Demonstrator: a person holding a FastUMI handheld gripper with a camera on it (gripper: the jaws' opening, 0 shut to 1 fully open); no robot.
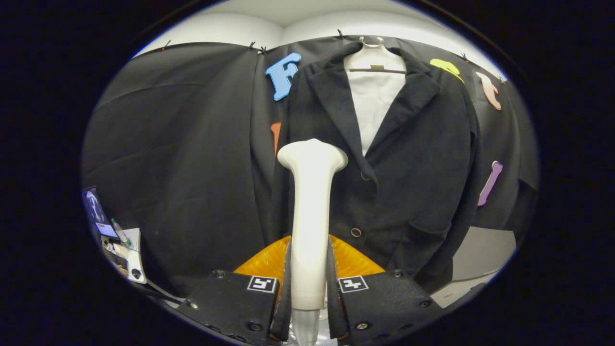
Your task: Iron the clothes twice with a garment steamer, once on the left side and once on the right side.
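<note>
A black jacket point(403, 182) hangs on a pale hanger point(375, 60) against the booth's dark cloth wall, well beyond the fingers and slightly to their right, its lapels open over a white panel point(377, 108) and two buttons point(356, 232) running down its front edge. Directly ahead of the gripper point(310, 288), a white garment steamer point(311, 216) stands upright, its long axis running straight up from between the fingers toward the jacket's left front edge, its flared head point(312, 154) at the top and overlapping the cloth beside the lapel; whether the head touches the fabric cannot be told. Both black fingers point(284, 283) press against the steamer's handle from either side, closed on it low down. An orange ribbed surface point(355, 262) shows just behind the fingers, at the foot of the jacket. Off to the left of the fingers, a small screen point(98, 211) and a pen point(120, 233) lie on a cluttered table point(132, 254).
</note>
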